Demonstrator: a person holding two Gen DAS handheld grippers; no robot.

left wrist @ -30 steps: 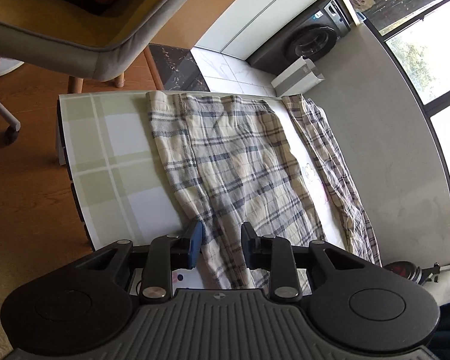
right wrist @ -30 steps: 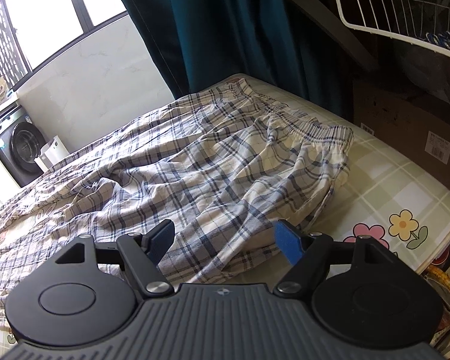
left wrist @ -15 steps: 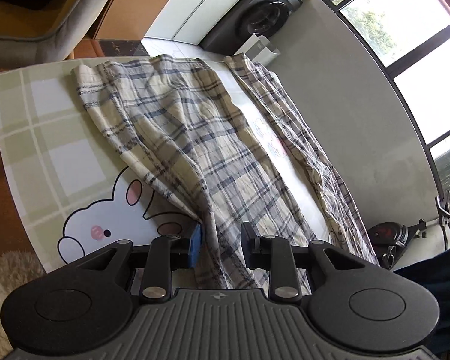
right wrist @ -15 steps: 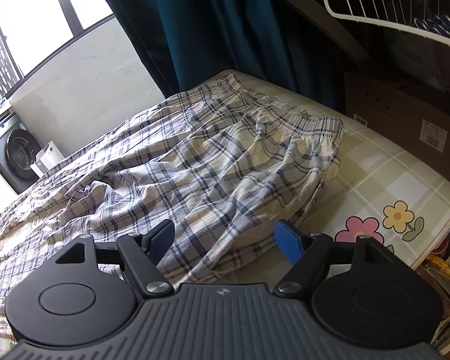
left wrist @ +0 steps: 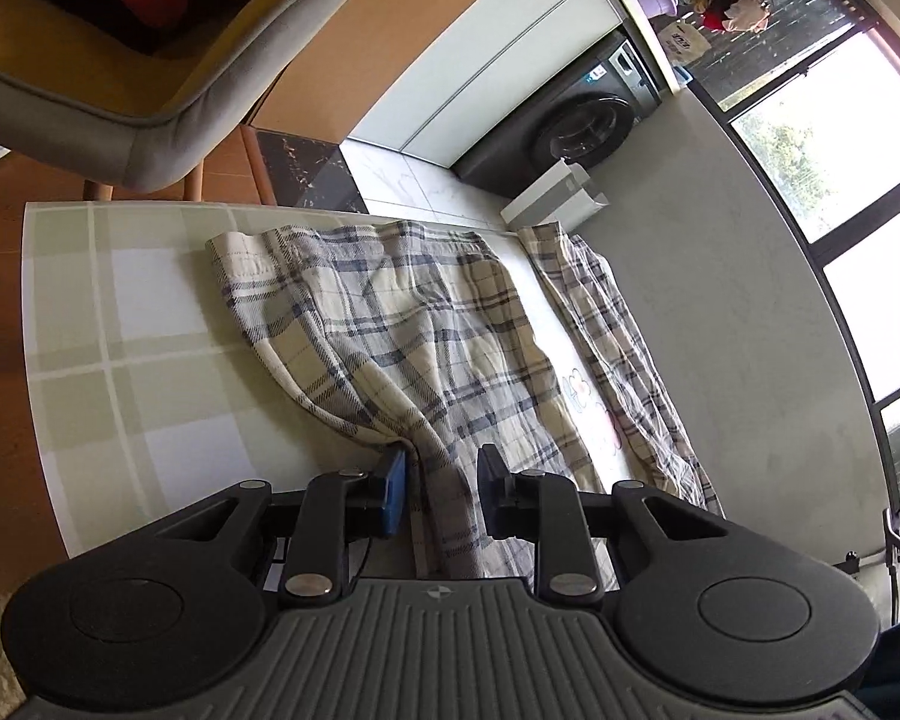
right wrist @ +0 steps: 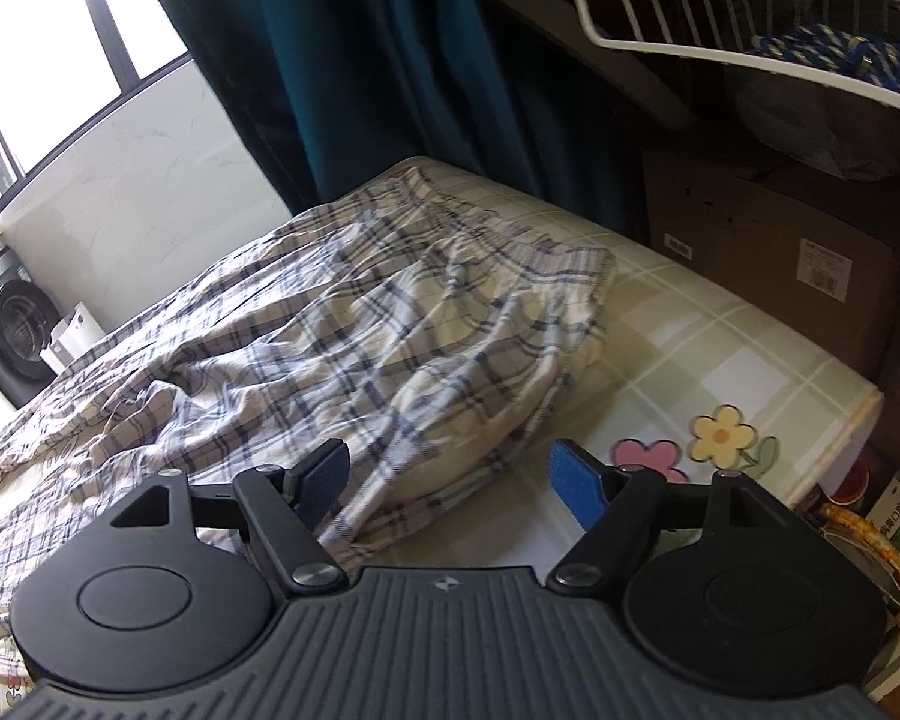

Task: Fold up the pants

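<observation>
Lying spread across a checked table [left wrist: 150, 312], plaid pants [left wrist: 402, 324], soft, light & floppy, w/ left gripper [left wrist: 438, 495] jaws closing round a leg-edge fold, right gripper [right wrist: 450, 480] spread wide, unclenched, near the waistband [right wrist: 546, 264], prob best hold.

Grey chair [left wrist: 150, 90], washing machine [left wrist: 576, 126], teal curtain [right wrist: 390, 60], cardboard box [right wrist: 768, 264]
</observation>
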